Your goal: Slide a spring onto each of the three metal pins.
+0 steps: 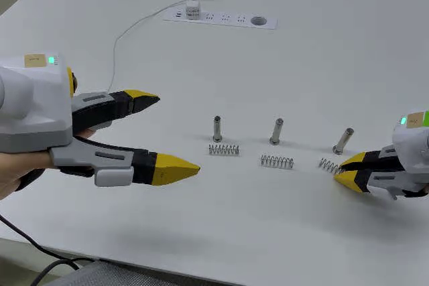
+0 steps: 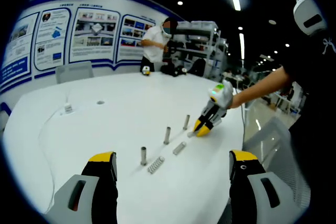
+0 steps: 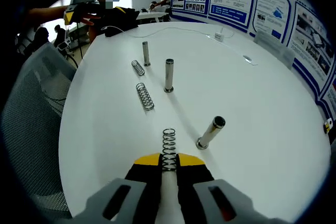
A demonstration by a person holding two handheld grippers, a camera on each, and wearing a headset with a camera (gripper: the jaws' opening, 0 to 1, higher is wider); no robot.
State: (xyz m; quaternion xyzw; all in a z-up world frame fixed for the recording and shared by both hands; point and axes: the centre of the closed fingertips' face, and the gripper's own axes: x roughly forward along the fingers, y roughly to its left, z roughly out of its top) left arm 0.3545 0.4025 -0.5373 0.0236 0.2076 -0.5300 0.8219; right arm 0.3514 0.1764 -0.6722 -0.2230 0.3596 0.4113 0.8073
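Left hand [image 1: 12, 165]: seen at the lower left of the head view, wrapped around the gripper's white body.
Left gripper [image 1: 171, 132]: held level above the table [image 1: 301, 78], pointed to the right, with its yellow-tipped jaws spread wide and nothing held between them.
Left pin [image 1: 217, 128]: stood upright near the middle of the head view, to the right of the left gripper's tips and well apart from them.
Left spring [image 1: 224, 149]: laid flat just below the left pin.
Middle pin [image 1: 277, 131]: stood upright, with the middle spring [image 1: 277, 161] laid flat just below it.
Right pin [image 1: 343, 140]: seen right of the middle pin, and it looks tilted.
Right spring [image 1: 329, 165]: laid flat just below the right pin, with its right end pinched between the jaw tips.
Right gripper [image 1: 343, 169]: held low at the right edge of the head view, pointed left, with its jaws pressed onto the end of the right spring.
Right gripper view: the right spring is seen at the lower middle, sticking out from the yellow tips, with the right pin just beside it on the right.
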